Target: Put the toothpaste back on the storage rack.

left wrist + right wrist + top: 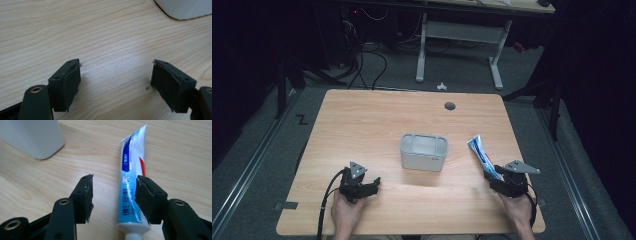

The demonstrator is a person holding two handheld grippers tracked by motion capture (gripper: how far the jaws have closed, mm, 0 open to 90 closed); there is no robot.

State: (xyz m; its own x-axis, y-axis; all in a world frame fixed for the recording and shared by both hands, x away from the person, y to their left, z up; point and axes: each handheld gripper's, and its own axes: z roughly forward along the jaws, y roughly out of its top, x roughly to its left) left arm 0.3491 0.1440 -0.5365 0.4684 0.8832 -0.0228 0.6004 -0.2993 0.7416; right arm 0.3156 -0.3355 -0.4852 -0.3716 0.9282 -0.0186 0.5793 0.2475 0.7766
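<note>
Toothpaste tube point(132, 195) — cap cut off, possibly touching right gripper point(113, 192).

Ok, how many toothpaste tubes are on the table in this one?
1. A single toothpaste tube lies flat on the table, right of the grey box, with the right gripper open around it. The box's inside isn't fully visible.

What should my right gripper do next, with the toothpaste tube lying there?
Probably shift the right gripper slightly sideways to centre on the toothpaste tube, then close. Its jaws stand open, and the tube lies flat on the table nearer one jaw than the other. The grey container stands apart from it, and the left gripper is open over bare wood.
</note>
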